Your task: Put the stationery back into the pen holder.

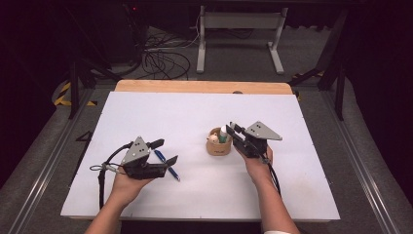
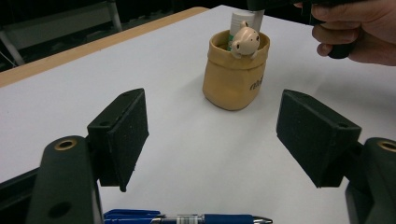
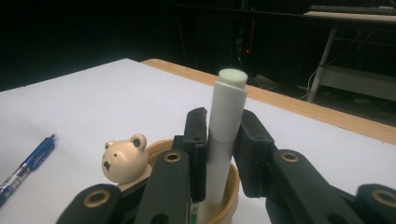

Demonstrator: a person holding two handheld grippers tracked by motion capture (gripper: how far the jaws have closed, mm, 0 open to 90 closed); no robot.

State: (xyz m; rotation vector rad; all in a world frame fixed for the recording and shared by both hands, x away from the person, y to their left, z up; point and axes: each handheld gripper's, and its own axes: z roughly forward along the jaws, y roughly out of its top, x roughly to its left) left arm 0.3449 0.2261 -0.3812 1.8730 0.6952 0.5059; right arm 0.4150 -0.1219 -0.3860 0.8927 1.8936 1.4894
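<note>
nearest to the person's edge of the white table [image 1: 146,195], toward its left side, the left gripper [image 1: 164,151] rests low with its jaws wide apart, and the blue pen [image 1: 166,165] lies flat on the table between them, not yet touched. in the left gripper view the pen [image 2: 205,218] shows at the bottom edge, under the open pads, with its metal tip pointing right. farther in, near the middle of the table, stands the tan cup [image 1: 217,145] with a small bear head [image 3: 123,159] on its rim. the right gripper [image 3: 223,137] has its jaws clamped on the white marker [image 3: 226,126], which stands almost upright, its lower end already inside the cup and its pale cap on top. so i judge the step in hand is placing the marker into the cup, and it looks nearly finished. the next move calls for opening the right jaws slowly, so the marker drops to the bottom and leans on the rim without tipping the light cup, and then lifting this gripper straight away. after that, the left gripper needs to come down and close on the pen across its barrel. beyond the far wooden edge [image 1: 204,86] is a dark floor with cables.
</note>
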